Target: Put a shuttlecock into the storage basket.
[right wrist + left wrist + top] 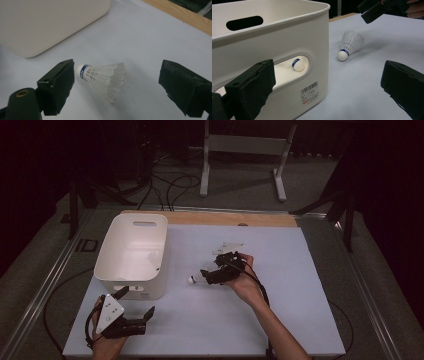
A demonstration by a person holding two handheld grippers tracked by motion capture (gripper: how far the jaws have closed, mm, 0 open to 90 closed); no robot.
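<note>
Jaws of the right tool [117, 82] stand wide apart on either side of a white shuttlecock [103, 77], holding nothing yet. That shuttlecock lies on its side on the pale desk [280, 310], its cork tip with a blue band just beside one jaw and its feather skirt flaring toward the gap's middle. In the high view the right tool [212, 275] sits near the middle of the desk, with the shuttlecock [194, 279] at its left end, a little to the right of the white bin [132, 252].

To do this step well, I would judge that the jaws should drop until they nearly meet the desk, then close across the cork or the firm feather base just behind it, not across the skirt, which looks easy to crush. Squaring the tool to the shuttlecock's long axis first would keep it from rolling or squirting out as the jaws meet.

The left tool [135, 312] rests at the near left of the desk, just in front of the bin, open and empty. Through the bin's [287, 37] handle slot a second shuttlecock [297, 65] shows inside, though only its cork is plain to see.
</note>
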